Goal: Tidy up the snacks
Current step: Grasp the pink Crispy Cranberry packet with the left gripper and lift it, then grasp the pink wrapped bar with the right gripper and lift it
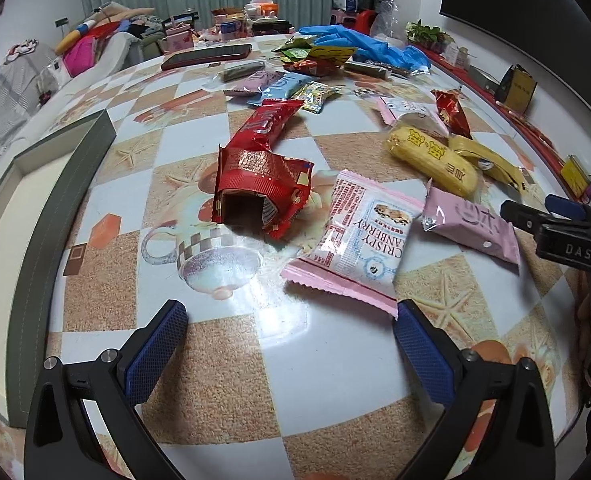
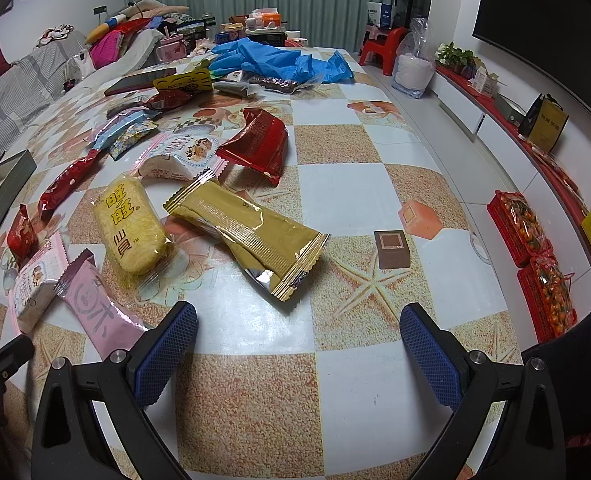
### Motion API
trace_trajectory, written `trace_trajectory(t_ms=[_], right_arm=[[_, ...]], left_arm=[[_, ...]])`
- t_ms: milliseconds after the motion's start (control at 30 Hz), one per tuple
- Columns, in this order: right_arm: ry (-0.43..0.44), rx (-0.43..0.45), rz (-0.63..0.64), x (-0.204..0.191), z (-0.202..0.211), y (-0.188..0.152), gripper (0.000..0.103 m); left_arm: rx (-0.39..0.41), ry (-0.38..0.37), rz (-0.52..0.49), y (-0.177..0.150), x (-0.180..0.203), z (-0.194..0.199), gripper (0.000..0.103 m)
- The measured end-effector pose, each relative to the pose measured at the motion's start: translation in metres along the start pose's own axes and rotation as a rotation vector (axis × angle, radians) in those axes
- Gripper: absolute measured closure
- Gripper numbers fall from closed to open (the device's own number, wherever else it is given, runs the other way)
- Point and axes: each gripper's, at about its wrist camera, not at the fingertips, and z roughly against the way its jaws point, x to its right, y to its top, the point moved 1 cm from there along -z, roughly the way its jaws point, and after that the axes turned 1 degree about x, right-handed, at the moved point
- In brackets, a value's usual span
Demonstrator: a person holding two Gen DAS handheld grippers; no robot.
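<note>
The snacks lie loose across the checkered tabletop (image 1: 295, 360), none of them held. Nearest the left gripper (image 1: 291, 344) is a pink-and-white cranberry crisp packet (image 1: 359, 236), flat on the tabletop with one pink corner just beside the gripper's right finger. To its left sits a red wrapper (image 1: 263, 184), torn open at the near end so its dark inside shows, with a long red packet (image 1: 271, 120) lying behind it and touching it. To the right of the cranberry packet lies a plain pink packet (image 1: 471, 220), and behind that a yellow rice-cracker pack (image 1: 431, 156).

In the right wrist view the same yellow rice-cracker pack (image 2: 133, 228) lies beside a long gold packet (image 2: 251, 236), the two near each other at mid-table; a red foil packet (image 2: 259, 144) sits further back. The plain pink packet (image 2: 95, 308) reaches close to the left finger of the right gripper (image 2: 299, 340).

Both grippers hang over bare tabletop with their blue-padded fingers spread wide — nothing between them.

At the left edge of the tabletop stands an open grey box (image 1: 35, 216), its pale inside showing. Further back — more small packets, a dark phone (image 1: 207, 56) and blue gloves (image 2: 279, 60).
</note>
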Motion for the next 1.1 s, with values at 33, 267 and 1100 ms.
trace_trajectory(t_ms=[33,267,1100], right_arm=[[0.000,0.000,0.000,0.000,0.000,0.000,0.001],[0.000,0.000,0.000,0.000,0.000,0.000,0.001],[0.254,0.083,0.321,-0.072,0.031,-0.008,0.001]], left_arm=[[-0.002,-0.003,-0.002,0.001,0.000,0.000,0.000],[-0.033,-0.084,-0.159,0.020,0.026,-0.012,0.000],[0.077,-0.034,-0.072,0.012,0.002,0.001,0.059]])
